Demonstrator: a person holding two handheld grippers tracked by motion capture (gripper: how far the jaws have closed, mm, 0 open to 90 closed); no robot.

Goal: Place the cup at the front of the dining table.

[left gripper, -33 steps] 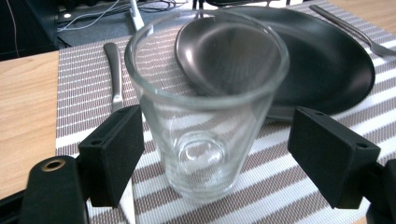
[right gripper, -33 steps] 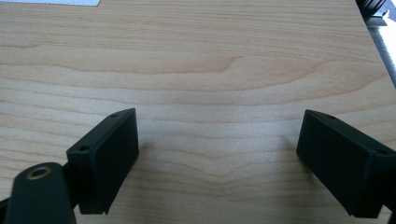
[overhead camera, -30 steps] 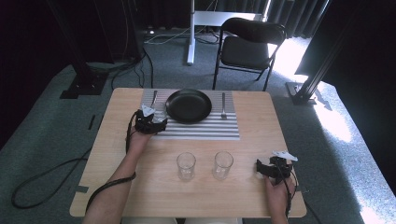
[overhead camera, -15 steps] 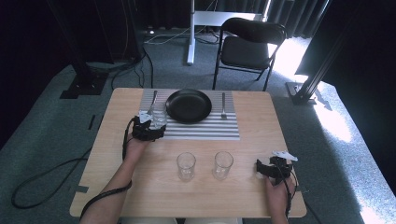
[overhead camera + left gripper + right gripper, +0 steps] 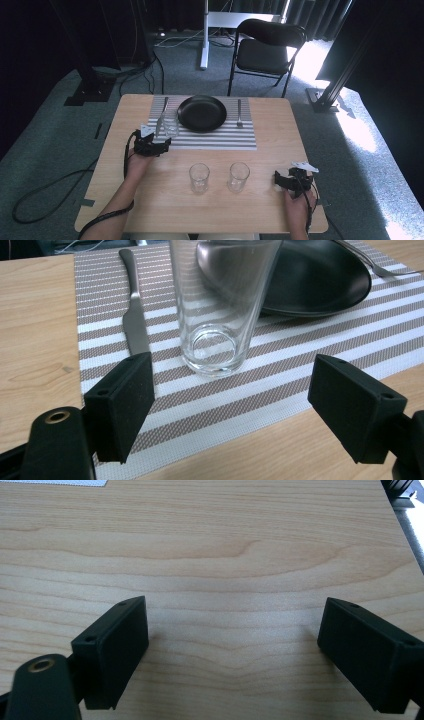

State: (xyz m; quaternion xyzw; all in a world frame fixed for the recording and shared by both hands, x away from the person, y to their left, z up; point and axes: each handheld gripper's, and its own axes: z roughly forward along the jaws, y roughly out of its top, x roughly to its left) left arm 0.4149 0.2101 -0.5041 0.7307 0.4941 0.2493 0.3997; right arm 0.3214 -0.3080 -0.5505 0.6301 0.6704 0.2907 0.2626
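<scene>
A clear empty glass [image 5: 171, 127] [image 5: 216, 315] stands upright on the striped placemat [image 5: 220, 140] [image 5: 310, 340], between the knife [image 5: 161, 117] [image 5: 136, 320] and the black plate [image 5: 202, 113] [image 5: 320, 280]. My left gripper [image 5: 158, 143] [image 5: 232, 390] is open just short of that glass, its jaws wide apart and touching nothing. A fork [image 5: 239, 114] [image 5: 380, 267] lies right of the plate. Two more glasses [image 5: 199, 177] [image 5: 239, 176] stand on the bare wood nearer the person. My right gripper [image 5: 290, 181] [image 5: 232, 625] rests open over bare tabletop at the front right.
The wooden table [image 5: 270, 210] stands on grey carpet. A black chair [image 5: 265, 52] and a white stand [image 5: 205, 35] are beyond its far edge. Cables trail on the floor at the left [image 5: 50, 190].
My left gripper has drawn back from the placemat toward the person, leaving the glass standing beside the knife. The right gripper has stayed put.
</scene>
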